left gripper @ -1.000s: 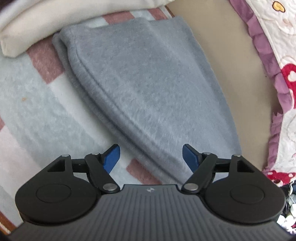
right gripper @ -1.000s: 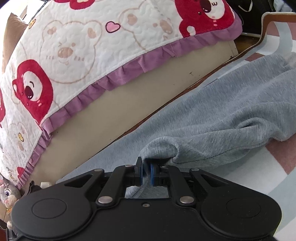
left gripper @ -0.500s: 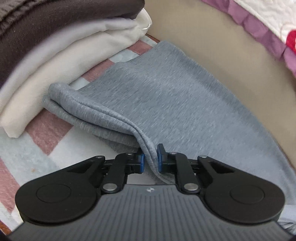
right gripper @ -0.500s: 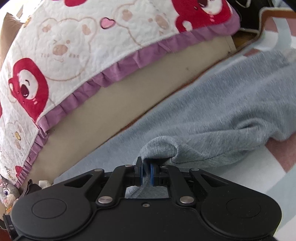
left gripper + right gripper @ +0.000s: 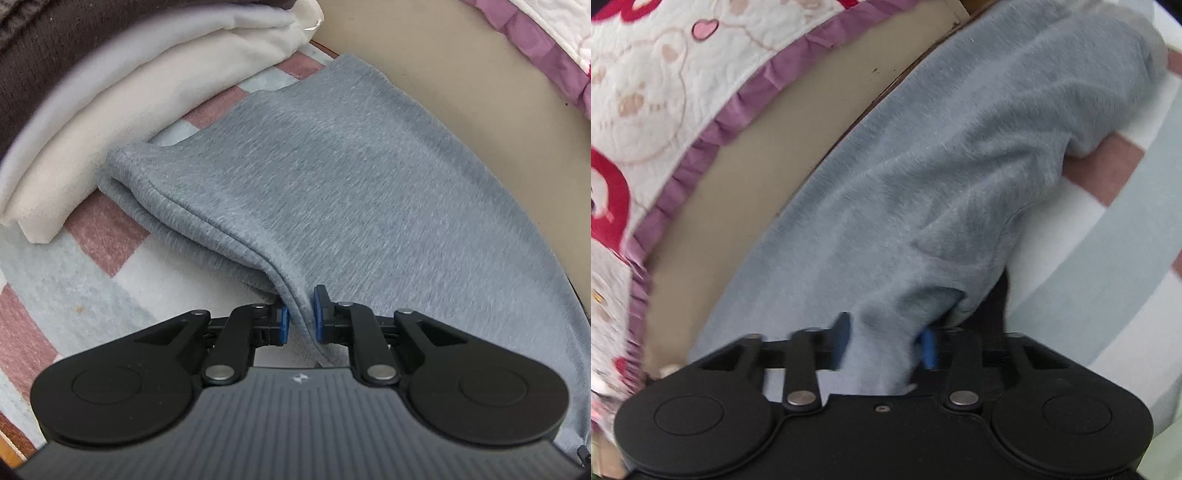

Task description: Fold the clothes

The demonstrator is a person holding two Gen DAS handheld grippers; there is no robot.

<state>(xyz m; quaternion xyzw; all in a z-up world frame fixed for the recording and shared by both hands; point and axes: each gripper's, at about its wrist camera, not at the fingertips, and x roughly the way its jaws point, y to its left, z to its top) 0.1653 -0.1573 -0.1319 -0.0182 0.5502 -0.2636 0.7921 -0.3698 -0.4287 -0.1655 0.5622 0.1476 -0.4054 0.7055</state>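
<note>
A grey fleece garment (image 5: 351, 177) lies folded on a checked blanket (image 5: 74, 288), its doubled hem running towards me. My left gripper (image 5: 300, 321) is shut on that hem, which rises a little between the blue pads. In the right wrist view the same grey garment (image 5: 942, 166) stretches away along a beige panel. My right gripper (image 5: 884, 343) has its jaws opening. A bunch of grey fabric still stands between the blue pads (image 5: 927, 347), which do not seem to press on it; the picture is blurred.
A stack of folded clothes (image 5: 110, 110), cream and white under dark brown, sits close beside the garment's far left corner. A beige panel (image 5: 480, 92) borders the far side, and over it hangs a bear-print quilt (image 5: 665, 74) with a purple ruffle. The checked blanket (image 5: 1108, 258) lies bare on the right.
My left gripper went from wide open to shut on the grey hem and raised it slightly. My right gripper, shut on a fold until half a second ago, has spread its jaws and rolled.
</note>
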